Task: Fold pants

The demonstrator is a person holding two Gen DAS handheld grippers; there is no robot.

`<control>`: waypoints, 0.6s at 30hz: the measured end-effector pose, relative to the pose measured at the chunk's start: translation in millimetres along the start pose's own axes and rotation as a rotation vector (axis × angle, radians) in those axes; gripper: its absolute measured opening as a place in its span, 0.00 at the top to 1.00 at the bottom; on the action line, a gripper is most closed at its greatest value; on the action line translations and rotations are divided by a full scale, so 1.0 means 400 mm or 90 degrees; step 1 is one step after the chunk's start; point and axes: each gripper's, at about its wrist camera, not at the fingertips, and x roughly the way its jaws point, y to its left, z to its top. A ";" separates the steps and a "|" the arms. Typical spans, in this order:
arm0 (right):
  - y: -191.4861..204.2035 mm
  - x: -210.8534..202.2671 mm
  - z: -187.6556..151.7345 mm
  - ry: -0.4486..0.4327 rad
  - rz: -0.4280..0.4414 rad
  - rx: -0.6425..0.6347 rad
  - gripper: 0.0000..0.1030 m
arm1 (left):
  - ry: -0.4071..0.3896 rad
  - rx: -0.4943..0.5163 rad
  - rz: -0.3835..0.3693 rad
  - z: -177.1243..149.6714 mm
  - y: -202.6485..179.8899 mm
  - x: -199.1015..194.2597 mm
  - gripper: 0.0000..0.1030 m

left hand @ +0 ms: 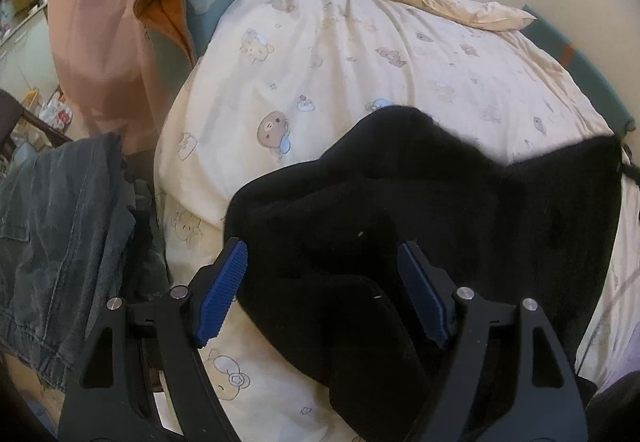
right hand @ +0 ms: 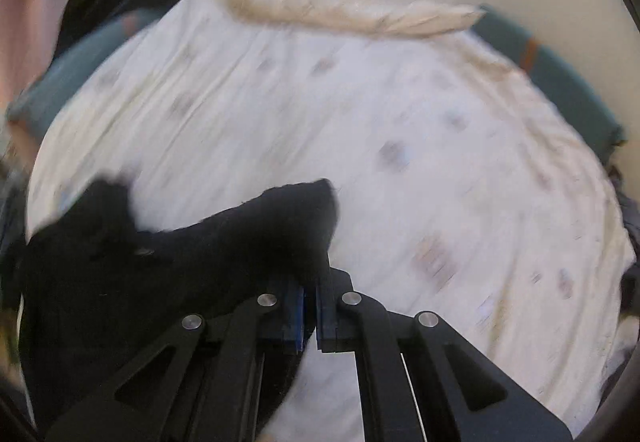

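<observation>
Right hand-held gripper (right hand: 310,306) pinched tight on black pants (right hand: 160,262) edge, lower left, for folding; left hand-held gripper (left hand: 322,290) gaping, empty, straddling cloth on bed (left hand: 340,62).

A bear-print quilt (left hand: 340,54) is covering the bed ahead of the tool, a peach curtain (left hand: 100,22) hanging far left.

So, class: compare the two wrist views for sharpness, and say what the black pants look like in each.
Left wrist view: sharp, bear prints on the duvet crisp; black pants show almost no texture. Right wrist view: motion-smeared, duvet prints streaked, pants a soft-edged dark mass.
</observation>
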 end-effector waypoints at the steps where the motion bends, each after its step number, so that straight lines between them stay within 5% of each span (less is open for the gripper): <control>1: -0.012 -0.015 0.002 -0.028 -0.037 -0.007 0.97 | 0.006 -0.004 0.000 0.000 0.004 0.004 0.27; 3: -0.017 -0.027 -0.004 -0.130 -0.170 -0.036 0.97 | 0.012 -0.011 0.000 0.000 0.012 0.011 0.27; 4: -0.023 -0.018 -0.012 -0.135 -0.176 -0.030 0.97 | 0.014 -0.014 0.000 -0.002 0.013 0.012 0.27; 11: -0.123 0.204 -0.124 0.096 0.011 0.093 0.97 | 0.046 0.002 -0.011 -0.017 -0.001 0.039 0.27; 14: -0.146 0.201 -0.150 0.121 0.066 0.120 0.96 | 0.061 0.015 -0.017 -0.010 -0.018 0.059 0.27; 18: -0.129 0.208 -0.177 0.190 0.133 0.052 0.96 | 0.092 0.005 -0.011 0.084 -0.054 0.148 0.27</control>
